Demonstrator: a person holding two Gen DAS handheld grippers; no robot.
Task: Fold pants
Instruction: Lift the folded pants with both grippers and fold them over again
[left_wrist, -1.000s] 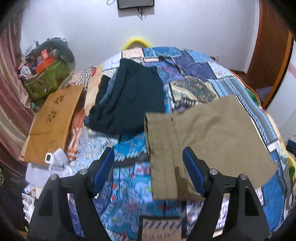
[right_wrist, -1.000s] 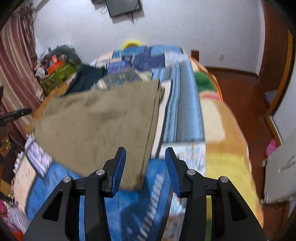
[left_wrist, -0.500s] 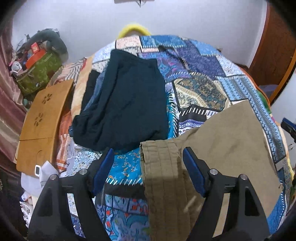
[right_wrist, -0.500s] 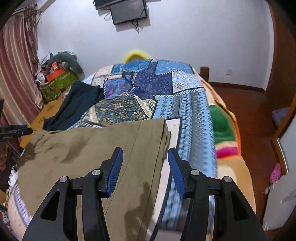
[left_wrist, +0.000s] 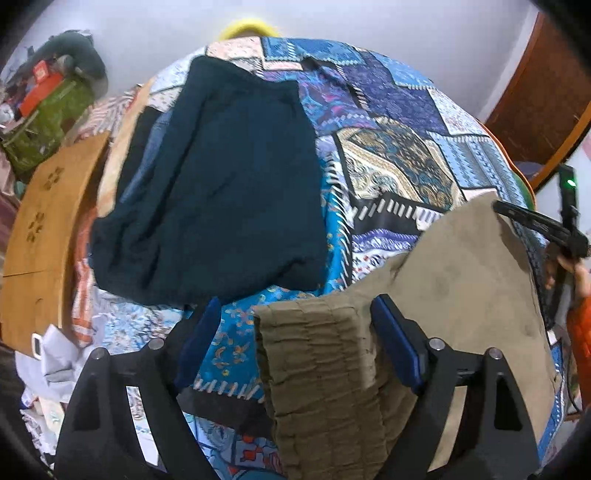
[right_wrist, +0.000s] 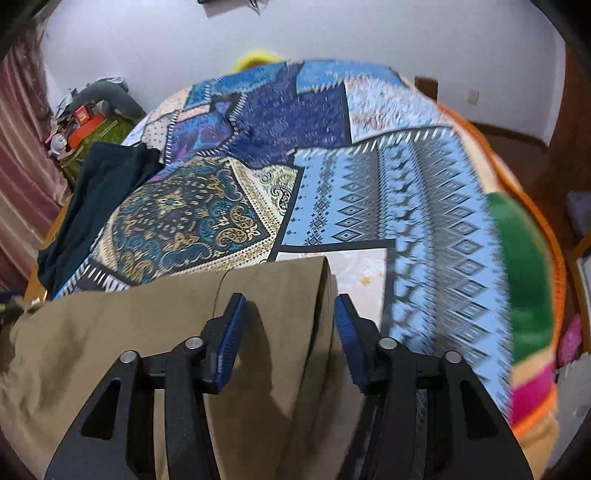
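Note:
Olive-brown pants (left_wrist: 454, 295) lie flat on the patterned bedspread (left_wrist: 391, 162). Their gathered waistband (left_wrist: 317, 354) sits between the fingers of my open left gripper (left_wrist: 291, 343), which hovers over it. In the right wrist view the pants' leg end (right_wrist: 273, 295) lies between the fingers of my open right gripper (right_wrist: 288, 332), close above the cloth. The right gripper (left_wrist: 532, 221) also shows in the left wrist view at the pants' far right corner.
A dark teal garment (left_wrist: 221, 192) lies on the bed beyond the waistband; it also shows in the right wrist view (right_wrist: 96, 203). A wooden board (left_wrist: 44, 221) and a cluttered green bag (left_wrist: 44, 114) stand left of the bed. Crumpled white cloth (left_wrist: 55, 362) lies at lower left.
Both grippers have moved forward and down toward the pants; waistband and leg end now sit between the open fingers. The pants have stayed flat on the bed.

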